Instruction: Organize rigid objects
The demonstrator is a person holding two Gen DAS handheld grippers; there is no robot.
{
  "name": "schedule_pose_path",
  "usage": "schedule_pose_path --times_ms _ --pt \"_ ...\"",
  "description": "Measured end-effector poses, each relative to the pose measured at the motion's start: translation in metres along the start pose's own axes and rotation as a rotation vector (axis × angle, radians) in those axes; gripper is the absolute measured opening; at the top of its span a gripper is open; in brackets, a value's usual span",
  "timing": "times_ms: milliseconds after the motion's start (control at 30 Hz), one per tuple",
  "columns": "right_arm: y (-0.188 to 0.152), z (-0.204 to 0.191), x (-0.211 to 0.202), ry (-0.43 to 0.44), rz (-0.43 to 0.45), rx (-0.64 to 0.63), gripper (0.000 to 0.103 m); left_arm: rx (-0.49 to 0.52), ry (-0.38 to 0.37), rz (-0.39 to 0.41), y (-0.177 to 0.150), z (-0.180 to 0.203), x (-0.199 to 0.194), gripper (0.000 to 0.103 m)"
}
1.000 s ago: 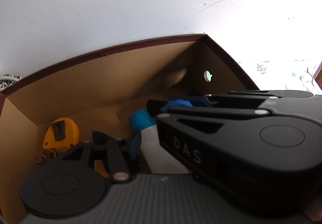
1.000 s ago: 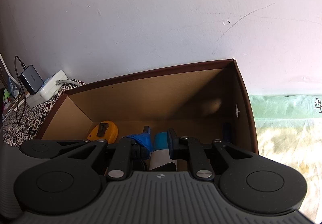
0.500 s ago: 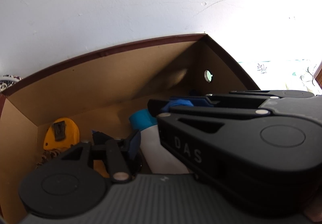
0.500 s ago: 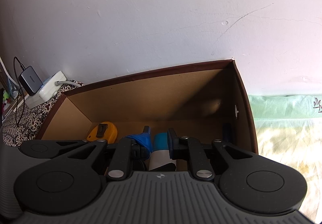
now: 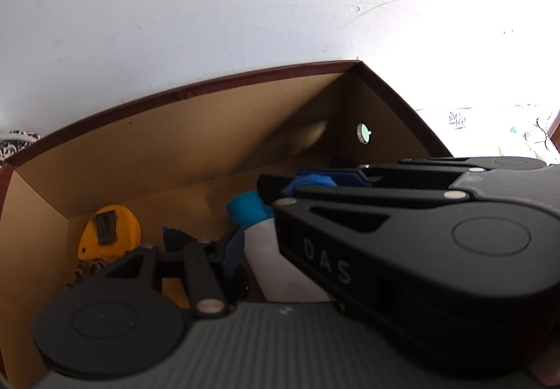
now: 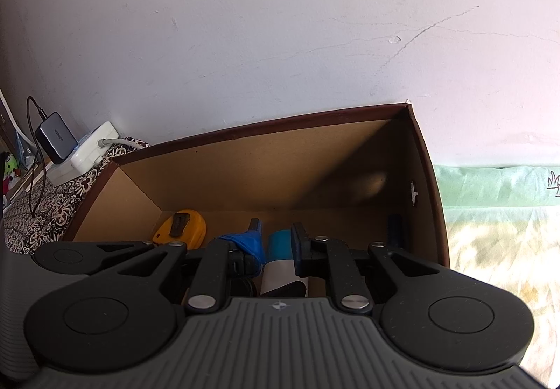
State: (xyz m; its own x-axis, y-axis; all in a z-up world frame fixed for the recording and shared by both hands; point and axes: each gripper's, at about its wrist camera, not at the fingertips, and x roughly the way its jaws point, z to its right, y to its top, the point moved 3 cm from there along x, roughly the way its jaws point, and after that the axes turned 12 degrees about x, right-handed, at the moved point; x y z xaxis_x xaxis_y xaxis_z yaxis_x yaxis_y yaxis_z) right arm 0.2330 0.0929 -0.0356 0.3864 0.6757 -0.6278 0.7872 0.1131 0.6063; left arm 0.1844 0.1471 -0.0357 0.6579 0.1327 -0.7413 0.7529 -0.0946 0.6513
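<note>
An open cardboard box (image 5: 175, 130) (image 6: 280, 161) with a dark red rim stands against the wall. Inside it a white bottle (image 5: 262, 256) (image 6: 283, 273) with a blue cap (image 5: 246, 210) leans away from me. My left gripper (image 5: 280, 249) is shut on the bottle: its blue left pad (image 5: 231, 249) presses the bottle's side, and its right finger is hidden. My right gripper (image 6: 278, 243) (image 5: 276, 184) reaches over the bottle from the right, fingers close together and holding nothing. A yellow tape measure (image 5: 112, 231) (image 6: 189, 224) lies in the box's far left corner.
A dark blue object (image 6: 395, 228) stands in the box's right corner. A beaded chain (image 5: 87, 266) lies below the tape measure. Left of the box, a grey charger (image 6: 56, 140) and white adapter (image 6: 91, 147) sit on patterned cloth. A green and yellow sheet (image 6: 497, 214) spreads to the right.
</note>
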Motion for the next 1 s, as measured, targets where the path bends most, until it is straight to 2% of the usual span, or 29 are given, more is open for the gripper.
schedule_pose_path --times_ms 1000 --pt "-0.0003 0.0013 -0.0005 0.001 0.01 0.018 0.0 0.018 -0.009 0.01 -0.0016 -0.0002 -0.0005 0.041"
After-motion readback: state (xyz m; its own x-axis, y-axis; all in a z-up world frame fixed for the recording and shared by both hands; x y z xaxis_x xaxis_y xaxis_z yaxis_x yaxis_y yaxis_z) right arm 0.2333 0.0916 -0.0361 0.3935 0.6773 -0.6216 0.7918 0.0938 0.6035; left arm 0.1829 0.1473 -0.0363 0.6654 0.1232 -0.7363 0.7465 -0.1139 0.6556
